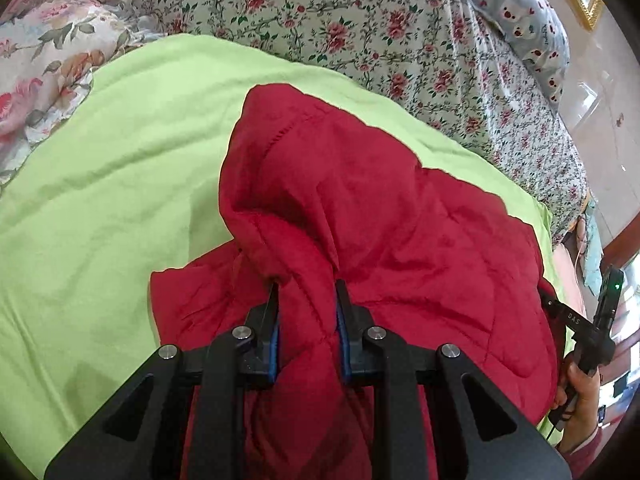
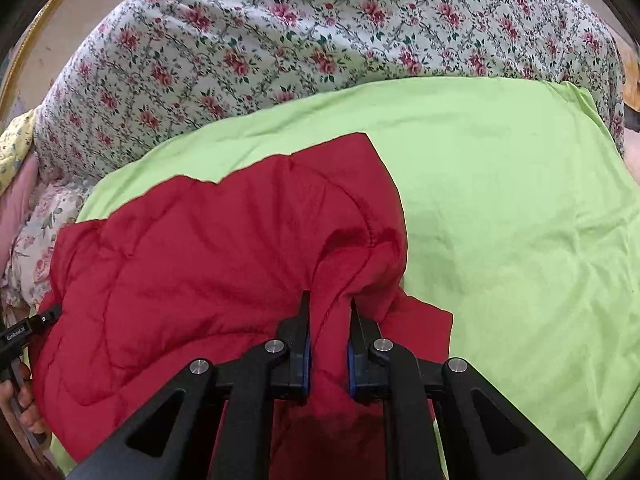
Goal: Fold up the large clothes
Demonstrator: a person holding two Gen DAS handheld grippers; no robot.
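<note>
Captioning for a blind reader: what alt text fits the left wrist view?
The left gripper is shut on a fold of a red jacket lying on a green sheet. A floral bedspread lies beyond.

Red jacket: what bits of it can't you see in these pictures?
- Red jacket, left wrist view: its near part is covered by the left gripper clamping it.
- Right wrist view: the right gripper hides the pinched fold, and the bottom edge cuts off the rest.
- Green sheet: the part under the jacket is hidden in both views.
</note>
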